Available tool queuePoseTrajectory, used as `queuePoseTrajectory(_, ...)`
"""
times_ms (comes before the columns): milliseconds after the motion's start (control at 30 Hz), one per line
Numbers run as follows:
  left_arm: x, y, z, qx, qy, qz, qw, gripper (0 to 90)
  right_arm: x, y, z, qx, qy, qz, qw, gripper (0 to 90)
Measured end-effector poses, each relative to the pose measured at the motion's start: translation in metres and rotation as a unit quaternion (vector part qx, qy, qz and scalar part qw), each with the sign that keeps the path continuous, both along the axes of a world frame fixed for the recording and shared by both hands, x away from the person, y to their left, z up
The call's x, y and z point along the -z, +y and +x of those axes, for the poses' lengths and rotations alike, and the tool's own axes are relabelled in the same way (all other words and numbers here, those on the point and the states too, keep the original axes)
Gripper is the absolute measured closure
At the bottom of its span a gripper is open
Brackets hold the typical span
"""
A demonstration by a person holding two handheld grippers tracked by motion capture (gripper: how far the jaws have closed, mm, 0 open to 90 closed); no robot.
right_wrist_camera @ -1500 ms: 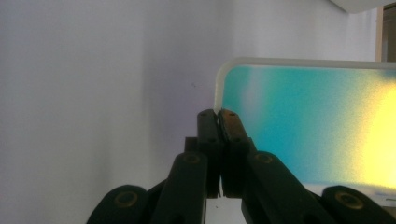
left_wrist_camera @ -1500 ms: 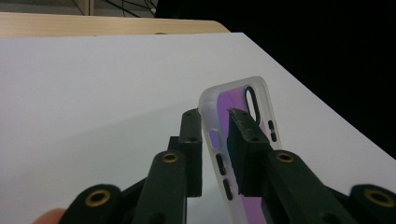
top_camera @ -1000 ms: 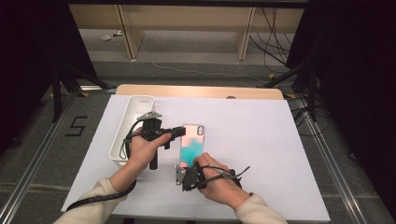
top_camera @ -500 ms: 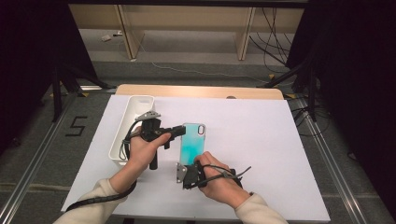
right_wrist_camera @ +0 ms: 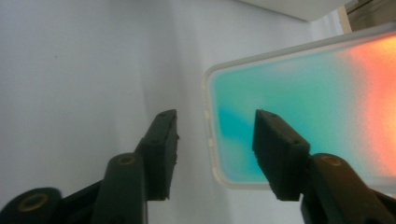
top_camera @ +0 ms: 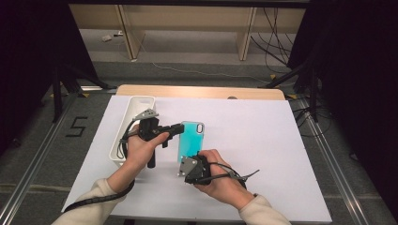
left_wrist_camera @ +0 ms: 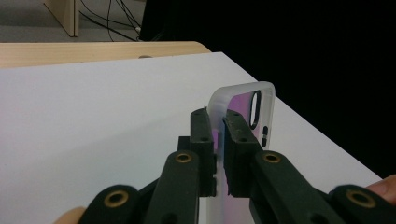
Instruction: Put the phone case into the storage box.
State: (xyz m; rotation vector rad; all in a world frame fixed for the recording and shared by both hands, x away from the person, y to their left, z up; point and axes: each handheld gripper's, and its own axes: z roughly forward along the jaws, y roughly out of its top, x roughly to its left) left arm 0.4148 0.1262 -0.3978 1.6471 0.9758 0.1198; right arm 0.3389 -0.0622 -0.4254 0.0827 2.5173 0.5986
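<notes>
Left gripper (left_wrist_camera: 219,140): jaws clenched on long side edge of translucent teal-to-pink plastic phone case (top_camera: 190,140), frame centre, held above white table sheet (top_camera: 263,136). Right gripper (right_wrist_camera: 212,140): jaws just been opening, released, straddling case's lower short edge, pads clear. Case long axis runs up-frame from right gripper; left gripper at its left edge.

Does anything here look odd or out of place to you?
Nothing looks damaged or spilled. The phone case is pinched at one edge by the left gripper, while the right gripper, whose jaws have just been opening, straddles its other end without pressing. The white tray sits undisturbed.
</notes>
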Motion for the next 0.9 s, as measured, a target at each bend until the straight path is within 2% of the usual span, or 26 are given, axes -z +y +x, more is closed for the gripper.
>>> queuePoseTrajectory(133,-0.001,0.002,0.001,0.001,-0.003,-0.001,1.0,83.2,-0.003,-0.004,0.002,0.008,0.004,0.025,0.9996,42.4)
queuePoseTrajectory(233,-0.003,0.004,0.0,-0.003,-0.008,0.002,1.0,83.2,-0.004,-0.008,0.0,0.022,0.029,0.054,0.9979,40.4)
queuePoseTrajectory(400,-0.007,0.006,0.0,-0.004,-0.015,0.001,0.9999,83.2,-0.007,-0.018,-0.002,0.029,0.029,0.081,0.9958,37.8)
queuePoseTrajectory(467,-0.008,0.007,0.0,-0.005,-0.019,-0.001,0.9998,83.2,-0.008,-0.022,-0.003,0.044,0.042,0.107,0.9924,37.0)
queuePoseTrajectory(600,-0.012,0.01,0.0,-0.006,-0.022,-0.003,0.9997,83.2,-0.01,-0.033,-0.002,0.061,0.054,0.136,0.9873,34.2)
queuePoseTrajectory(700,-0.013,0.013,0.0,-0.009,-0.021,-0.006,0.9997,83.2,-0.011,-0.041,-0.001,0.08,0.065,0.161,0.9815,33.2)
queuePoseTrajectory(900,-0.017,0.019,0.0,-0.015,-0.027,-0.007,0.9995,83.2,-0.012,-0.057,0.0,0.111,0.066,0.192,0.9728,32.5)
